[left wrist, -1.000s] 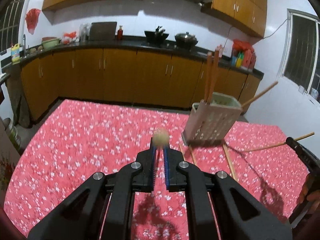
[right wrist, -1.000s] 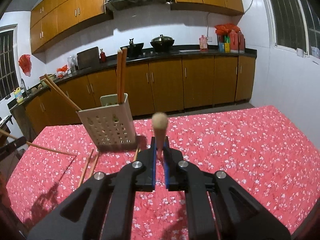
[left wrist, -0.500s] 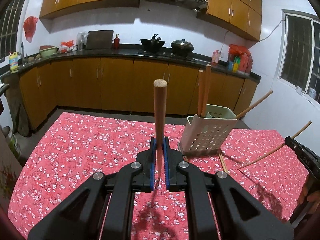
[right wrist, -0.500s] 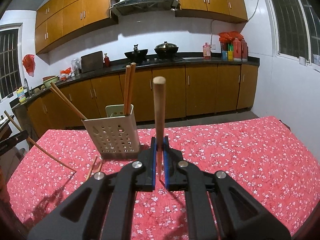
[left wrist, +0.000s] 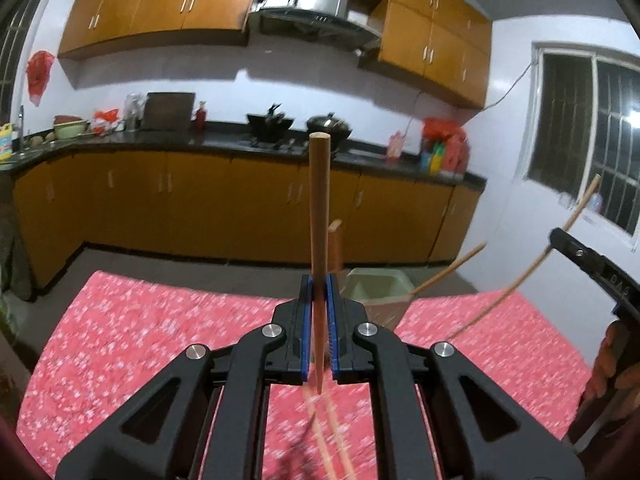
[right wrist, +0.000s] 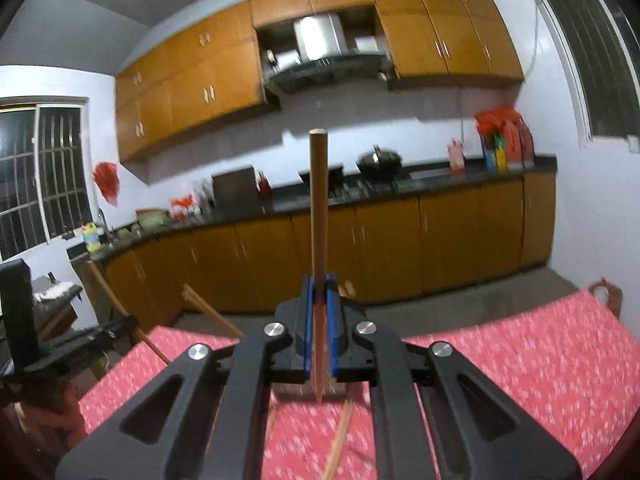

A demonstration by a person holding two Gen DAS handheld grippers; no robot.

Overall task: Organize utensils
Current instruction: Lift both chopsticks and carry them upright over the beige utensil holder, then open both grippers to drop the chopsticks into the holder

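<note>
Both grippers have risen since a second ago, so the table with its red flowered cloth [left wrist: 140,332] sits lower in each view and the chopsticks now stand up against the kitchen cabinets. The left gripper [left wrist: 319,300] is clamped on a wooden chopstick [left wrist: 319,216], held upright. The right gripper [right wrist: 319,304] likewise pinches a second chopstick [right wrist: 319,208] upright. The utensil holder [left wrist: 376,292] stands on the table just behind the left gripper, partly hidden. Loose chopsticks [left wrist: 332,432] lie blurred on the cloth below.
</note>
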